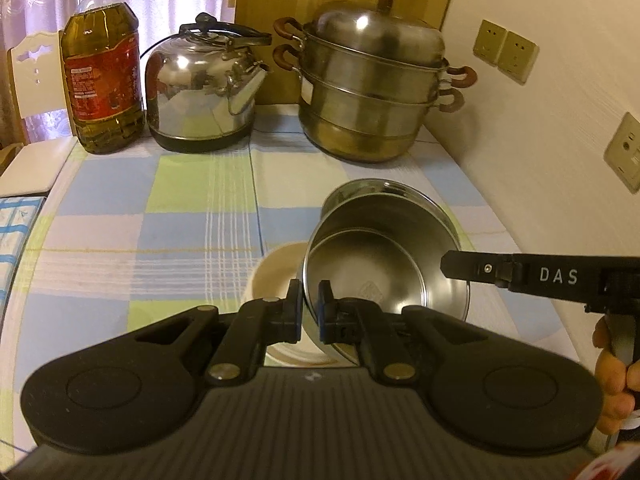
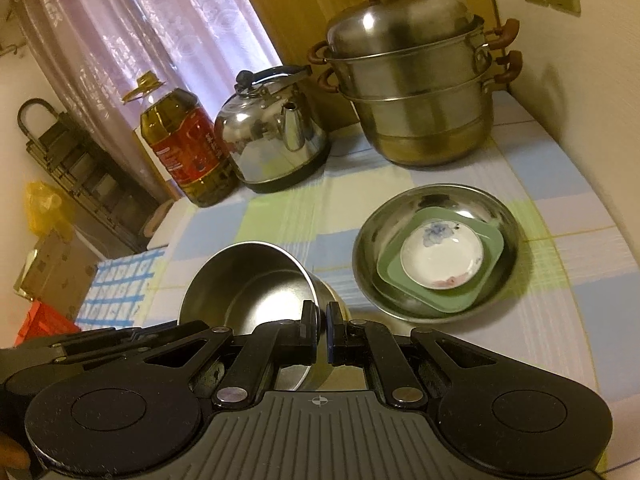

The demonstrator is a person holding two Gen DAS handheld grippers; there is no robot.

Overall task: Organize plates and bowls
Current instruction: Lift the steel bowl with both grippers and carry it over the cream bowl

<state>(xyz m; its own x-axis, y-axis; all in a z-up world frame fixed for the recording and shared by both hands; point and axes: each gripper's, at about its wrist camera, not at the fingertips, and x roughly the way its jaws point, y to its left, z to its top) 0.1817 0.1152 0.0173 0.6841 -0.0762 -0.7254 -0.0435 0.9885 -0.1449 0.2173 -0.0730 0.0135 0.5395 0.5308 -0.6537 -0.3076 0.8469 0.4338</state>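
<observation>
A steel bowl is tilted over a cream bowl on the checked tablecloth. My left gripper is shut on the steel bowl's near rim. My right gripper is shut on the opposite rim of the same steel bowl; its arm shows in the left wrist view. To the right, a wide steel basin holds a green square plate with a small white flowered dish on top.
At the back stand an oil bottle, a steel kettle and a stacked steel steamer pot. A wall with sockets runs along the right. The table edge curves at the left.
</observation>
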